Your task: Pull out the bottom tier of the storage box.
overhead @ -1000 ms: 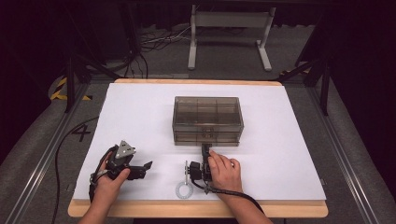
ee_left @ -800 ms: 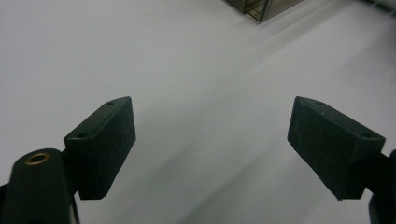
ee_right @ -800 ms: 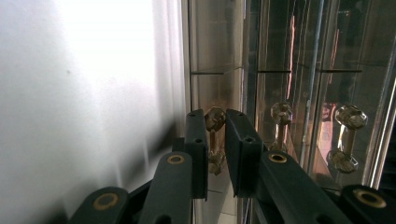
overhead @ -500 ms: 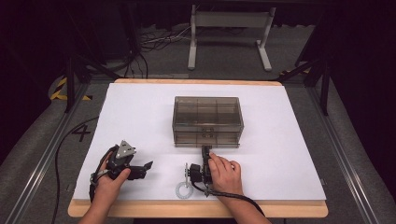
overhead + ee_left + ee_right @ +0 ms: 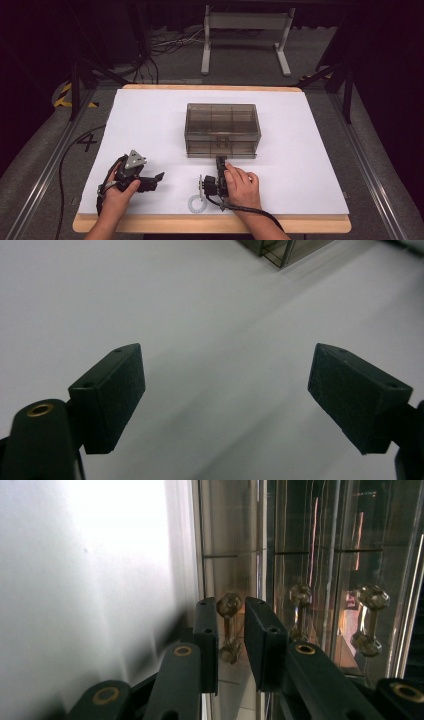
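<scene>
The only writing I can make out is a dark "4" (image 5: 87,142) marked on the grey floor to the left of the table; the rest of the scene carries no label I can read. On the white sheet (image 5: 310,150) that covers the table stands a smoky, see-through drawer box (image 5: 222,129), near the middle and a little toward the far side. Through its top I can see dividers that split it into compartments, and its front shows two shallow drawers one above the other. In the right gripper view the drawer front carries small brass-coloured knobs (image 5: 229,604), shiny and dumbbell-shaped, with their reflections doubled in the clear plastic. The right gripper (image 5: 220,161) lies low on the sheet, turned on its side, its tip right at the lower drawer's front; its jaws stand narrow on either side of one knob and have just been opening a little, and I see a sliver of gap between pads and knob. A flat pale ring (image 5: 196,203) lies on the sheet just beside that hand. The left gripper (image 5: 159,176) rests well apart to the left, its jaws spread wide over bare sheet.
</scene>
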Demonstrator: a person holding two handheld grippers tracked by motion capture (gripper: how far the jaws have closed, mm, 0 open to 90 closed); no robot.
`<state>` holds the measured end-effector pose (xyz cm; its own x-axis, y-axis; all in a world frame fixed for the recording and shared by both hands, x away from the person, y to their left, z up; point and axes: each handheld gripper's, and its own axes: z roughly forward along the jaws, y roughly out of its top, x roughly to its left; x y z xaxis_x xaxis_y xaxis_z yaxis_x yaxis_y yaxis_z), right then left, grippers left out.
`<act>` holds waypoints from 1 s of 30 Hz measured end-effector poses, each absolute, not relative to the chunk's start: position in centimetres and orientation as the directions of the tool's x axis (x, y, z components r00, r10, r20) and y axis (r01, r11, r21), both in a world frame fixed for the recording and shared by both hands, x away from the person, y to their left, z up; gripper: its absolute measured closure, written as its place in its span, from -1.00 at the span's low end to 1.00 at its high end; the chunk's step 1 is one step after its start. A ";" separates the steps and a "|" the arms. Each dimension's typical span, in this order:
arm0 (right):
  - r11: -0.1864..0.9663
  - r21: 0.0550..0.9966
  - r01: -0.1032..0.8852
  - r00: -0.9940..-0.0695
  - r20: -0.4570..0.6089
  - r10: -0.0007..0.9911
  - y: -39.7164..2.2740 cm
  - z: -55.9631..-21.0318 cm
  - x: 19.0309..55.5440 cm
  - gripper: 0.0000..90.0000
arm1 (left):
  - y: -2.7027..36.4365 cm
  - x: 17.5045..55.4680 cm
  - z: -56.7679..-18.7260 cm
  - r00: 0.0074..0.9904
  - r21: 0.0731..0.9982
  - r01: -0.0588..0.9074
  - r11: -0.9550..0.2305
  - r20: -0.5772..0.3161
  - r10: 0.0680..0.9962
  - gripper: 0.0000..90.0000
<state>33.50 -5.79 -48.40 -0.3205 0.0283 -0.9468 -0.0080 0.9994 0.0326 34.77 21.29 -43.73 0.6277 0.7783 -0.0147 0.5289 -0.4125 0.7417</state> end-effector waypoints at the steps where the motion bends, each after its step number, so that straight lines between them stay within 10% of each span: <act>1: 0.999 0.034 0.001 -0.324 -0.946 0.033 -5.9 -48.4 33.4 0.70 | 21.2 34.8 -43.7 0.629 0.742 0.528 -0.414 -0.014 0.777 -0.65; 30: 0.996 0.078 0.054 -0.313 -0.945 0.091 -10.7 -46.7 32.3 0.66 | 20.8 35.6 -43.7 0.630 0.738 0.532 -0.416 -0.016 0.776 -0.64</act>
